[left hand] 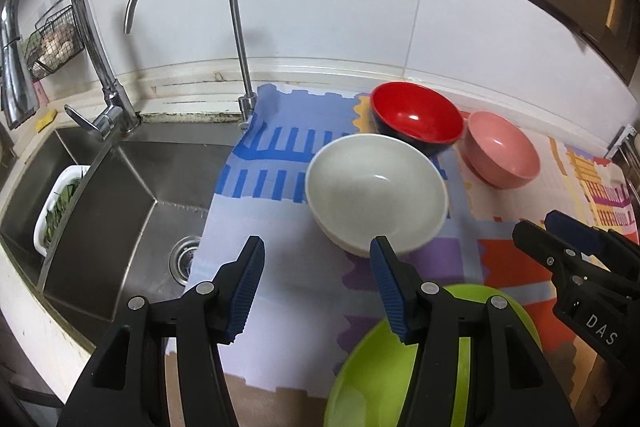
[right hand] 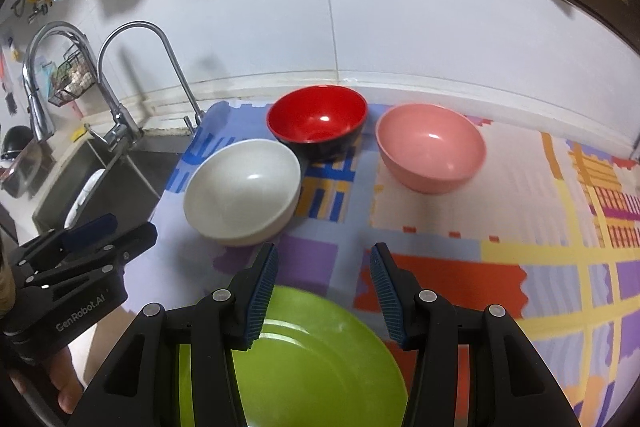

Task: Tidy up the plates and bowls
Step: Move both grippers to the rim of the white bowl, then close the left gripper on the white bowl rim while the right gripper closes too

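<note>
Green plate [right hand: 320, 359]: nearest the cameras, flat on the patterned mat [right hand: 520, 227] at the near edge of the tabletop; partly hidden under both claws in their own views.
Left claw [left hand: 317, 259]: jaws parted about halfway, nothing between the pads; poised above bare mat, near the white bowl's front rim, not touching it.
Right claw [right hand: 324, 267]: jaws parted about halfway, empty; poised over the far rim of the green plate, no contact visible.
White bowl [left hand: 376, 193]: upright on the mat, toward the tabletop's sink-side edge, just behind the green plate.
Red bowl [right hand: 317, 123]: upright, red inside and black outside; behind the white bowl toward the back wall, rims touching or nearly so, cannot tell which.
Pink bowl [right hand: 430, 149]: upright, near the back edge of the tabletop, beside the red bowl and apart from it.
Sink [left hand: 120, 195]: steel basin at the left end of the tabletop; mat edge overhanging it; two faucets [left hand: 236, 27] at its back rim.
White basket [left hand: 56, 203]: inside the sink, holding green leaves.
</note>
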`<control>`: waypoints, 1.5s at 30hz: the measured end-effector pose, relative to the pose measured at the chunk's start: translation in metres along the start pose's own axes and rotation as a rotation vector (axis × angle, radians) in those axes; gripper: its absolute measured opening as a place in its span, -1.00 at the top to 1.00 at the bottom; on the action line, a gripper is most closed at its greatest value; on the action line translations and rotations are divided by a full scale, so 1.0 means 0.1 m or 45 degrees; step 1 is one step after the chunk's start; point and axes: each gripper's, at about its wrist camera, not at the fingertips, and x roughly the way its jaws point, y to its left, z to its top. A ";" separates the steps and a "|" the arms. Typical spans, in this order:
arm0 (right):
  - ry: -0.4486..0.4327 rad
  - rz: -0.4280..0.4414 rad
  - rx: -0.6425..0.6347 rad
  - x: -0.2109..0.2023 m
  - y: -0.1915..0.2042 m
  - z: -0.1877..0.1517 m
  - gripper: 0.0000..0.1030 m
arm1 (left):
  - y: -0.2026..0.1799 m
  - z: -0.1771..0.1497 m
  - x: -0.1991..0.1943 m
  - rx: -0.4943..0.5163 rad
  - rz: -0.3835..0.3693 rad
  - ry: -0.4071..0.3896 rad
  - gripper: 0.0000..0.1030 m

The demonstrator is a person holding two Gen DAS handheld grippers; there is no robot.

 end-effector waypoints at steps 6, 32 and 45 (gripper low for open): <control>0.012 0.025 -0.021 0.23 0.08 0.17 0.06 | 0.09 0.11 0.23 0.009 0.009 0.029 -0.05; 0.172 0.073 0.007 1.11 0.13 0.40 0.49 | 0.15 0.36 1.11 -0.011 -0.052 0.190 0.44; 0.182 0.125 0.020 1.14 0.12 0.40 0.78 | 0.04 0.36 1.05 0.014 -0.069 0.172 0.78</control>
